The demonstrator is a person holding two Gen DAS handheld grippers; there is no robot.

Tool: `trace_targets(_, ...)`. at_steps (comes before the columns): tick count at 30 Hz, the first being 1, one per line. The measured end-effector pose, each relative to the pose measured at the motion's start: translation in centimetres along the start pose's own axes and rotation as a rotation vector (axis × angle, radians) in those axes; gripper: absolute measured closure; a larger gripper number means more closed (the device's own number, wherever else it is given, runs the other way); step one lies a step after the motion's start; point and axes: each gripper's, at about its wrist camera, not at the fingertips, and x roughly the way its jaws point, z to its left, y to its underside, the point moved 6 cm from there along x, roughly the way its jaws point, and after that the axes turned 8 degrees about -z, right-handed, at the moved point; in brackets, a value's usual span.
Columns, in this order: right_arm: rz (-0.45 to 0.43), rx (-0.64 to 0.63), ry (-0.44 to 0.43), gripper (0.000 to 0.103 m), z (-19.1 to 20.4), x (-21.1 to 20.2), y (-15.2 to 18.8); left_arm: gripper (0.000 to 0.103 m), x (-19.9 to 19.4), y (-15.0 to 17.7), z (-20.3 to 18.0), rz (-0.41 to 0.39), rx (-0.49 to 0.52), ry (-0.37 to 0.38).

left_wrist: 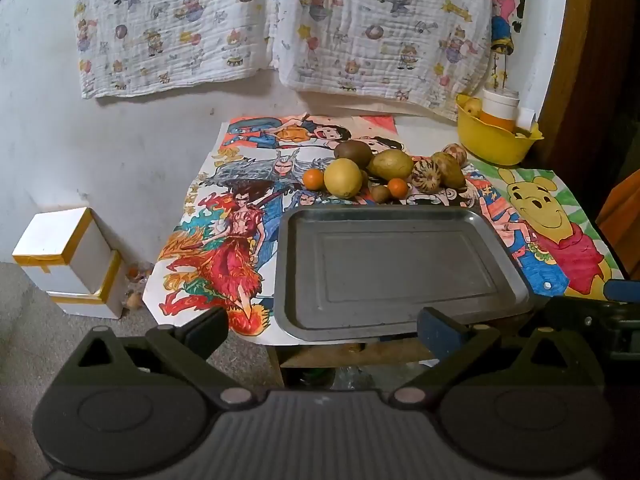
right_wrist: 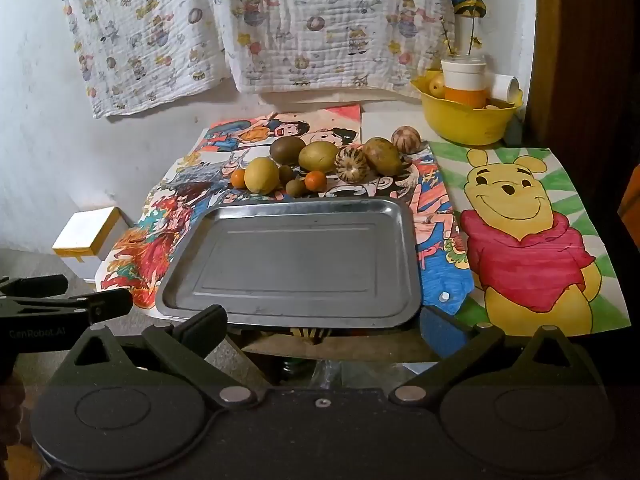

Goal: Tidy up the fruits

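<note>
Fingers of left gripper (left_wrist: 323,330) and right gripper (right_wrist: 323,328) spread wide, holding nothing. Metal tray (right_wrist: 200,220) bare, just ahead; fruit pile (right_wrist: 320,162) beyond its far rim. Risk: round fruit, seemingly touching, rolls when neighbour lifted; small orange (right_wrist: 315,181) may slip.

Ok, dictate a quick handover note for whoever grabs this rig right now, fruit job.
Left tool: open, empty, short of the tray's near edge.
Right tool: open, empty, same spot.
Metal tray: nothing in it yet.
Fruits: all clustered on the drawings behind the tray, including the yellow lemon and two small oranges.
Done: nothing. Left: probably move every fruit onto the tray.
</note>
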Motion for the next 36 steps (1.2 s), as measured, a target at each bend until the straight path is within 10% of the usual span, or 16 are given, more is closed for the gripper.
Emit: trace_targets(36, 0.003, 0.014, 0.005, 0.001, -0.21, 0.3, 0.03, 0.001, 0.67, 0.75, 0.11, 0.028, -0.022, 0.012)
